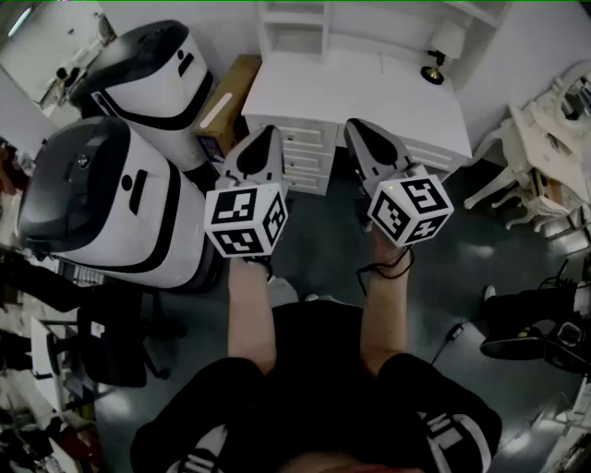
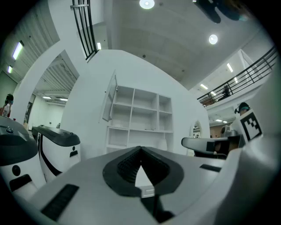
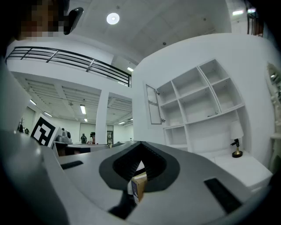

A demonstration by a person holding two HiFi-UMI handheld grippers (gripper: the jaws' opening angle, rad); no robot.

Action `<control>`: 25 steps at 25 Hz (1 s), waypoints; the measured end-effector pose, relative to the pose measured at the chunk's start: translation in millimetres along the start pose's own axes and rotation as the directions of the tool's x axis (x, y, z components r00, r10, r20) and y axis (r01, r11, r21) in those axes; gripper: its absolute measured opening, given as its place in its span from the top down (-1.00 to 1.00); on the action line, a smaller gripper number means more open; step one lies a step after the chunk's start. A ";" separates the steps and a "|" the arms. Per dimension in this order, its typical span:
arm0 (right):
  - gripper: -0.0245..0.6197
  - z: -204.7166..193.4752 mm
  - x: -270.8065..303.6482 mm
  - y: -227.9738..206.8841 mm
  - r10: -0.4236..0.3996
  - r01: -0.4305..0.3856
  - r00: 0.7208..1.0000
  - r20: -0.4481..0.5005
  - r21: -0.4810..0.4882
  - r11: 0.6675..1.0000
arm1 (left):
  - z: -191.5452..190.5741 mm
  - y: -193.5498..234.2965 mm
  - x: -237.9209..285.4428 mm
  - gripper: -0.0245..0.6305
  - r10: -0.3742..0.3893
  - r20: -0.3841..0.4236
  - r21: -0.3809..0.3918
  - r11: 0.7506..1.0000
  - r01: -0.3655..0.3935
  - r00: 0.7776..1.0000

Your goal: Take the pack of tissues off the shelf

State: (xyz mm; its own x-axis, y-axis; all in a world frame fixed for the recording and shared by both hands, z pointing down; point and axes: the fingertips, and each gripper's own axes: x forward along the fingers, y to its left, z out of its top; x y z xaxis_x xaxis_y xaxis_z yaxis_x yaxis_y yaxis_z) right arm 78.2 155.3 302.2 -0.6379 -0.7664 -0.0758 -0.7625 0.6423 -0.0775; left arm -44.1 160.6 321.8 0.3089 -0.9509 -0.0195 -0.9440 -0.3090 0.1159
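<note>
White shelf [image 2: 139,112] rises on a white desk [image 1: 360,97], well apart from both grippers. The left gripper [image 2: 140,150] and right gripper [image 3: 139,145] each have jaws pressed together, holding nothing. The tissue pack is too small to make out on the shelf. A lamp [image 3: 236,151] stands on the desk.

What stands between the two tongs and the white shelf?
In the head view, a white desk stands between the left tongs, the right tongs and the shelf; a small lamp sits on the desk.
</note>
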 end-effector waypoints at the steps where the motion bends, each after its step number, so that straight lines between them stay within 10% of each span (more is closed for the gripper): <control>1: 0.87 0.0 1.1 0.5 0.002 -0.002 1.000 0.001 0.001 1.000 | 0.0 0.0 0.0 0.89 -0.001 -0.001 0.003 1.000 0.001 1.000; 25: 0.87 -16.1 19.6 -12.5 0.009 -0.008 1.000 -0.018 0.053 0.999 | -6.1 4.8 9.6 0.89 0.012 -0.030 0.010 1.000 -0.011 0.999</control>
State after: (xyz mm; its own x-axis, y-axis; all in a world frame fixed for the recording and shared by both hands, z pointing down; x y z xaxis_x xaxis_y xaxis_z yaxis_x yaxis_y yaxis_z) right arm 73.5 132.1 317.8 -0.6464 -0.7608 -0.0581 -0.7508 0.6478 -0.1294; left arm -44.9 150.2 328.2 0.3012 -0.9535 0.0117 -0.9485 -0.2983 0.1063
